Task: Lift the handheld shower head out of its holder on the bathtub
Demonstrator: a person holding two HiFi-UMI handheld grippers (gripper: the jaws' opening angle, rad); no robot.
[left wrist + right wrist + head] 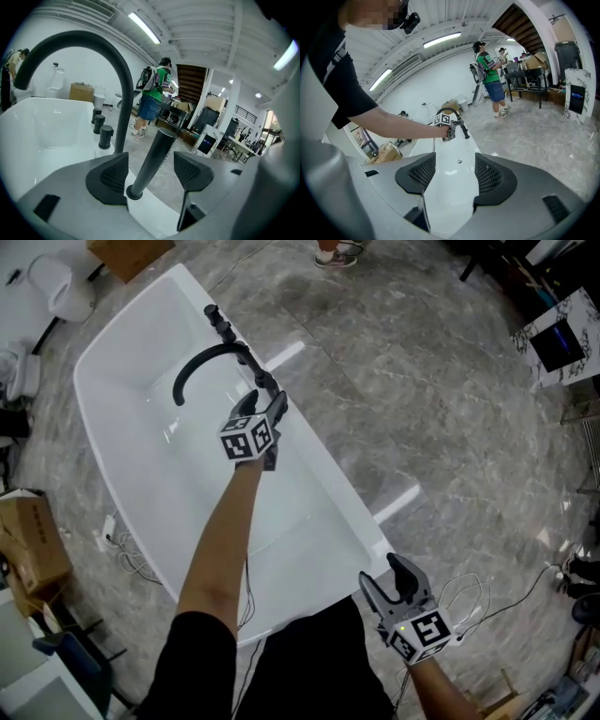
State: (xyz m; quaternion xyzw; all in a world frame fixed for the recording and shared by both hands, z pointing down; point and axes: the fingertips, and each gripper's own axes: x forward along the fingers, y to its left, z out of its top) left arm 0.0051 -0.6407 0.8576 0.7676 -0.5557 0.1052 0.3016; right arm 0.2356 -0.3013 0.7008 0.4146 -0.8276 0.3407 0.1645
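The black stick-shaped handheld shower head (152, 157) stands tilted in its round holder (134, 191) on the rim of the white bathtub (309, 474). My left gripper (150, 171) is open, one jaw on each side of the handle, with a gap on both sides. In the head view the left gripper (264, 401) reaches over the tub to the shower head (265, 382). My right gripper (394, 582) is open and holds nothing, low over the tub's near corner. The right gripper view shows its jaws (452, 173) above the tub rim (454, 201), with the shower head (464, 130) far ahead.
A black arched spout (202, 367) and black knobs (220, 324) stand on the same rim, just past the shower head. A person in a green shirt (152, 93) stands on the marble floor beyond. Cardboard boxes (33, 540) and cables (469, 601) lie around the tub.
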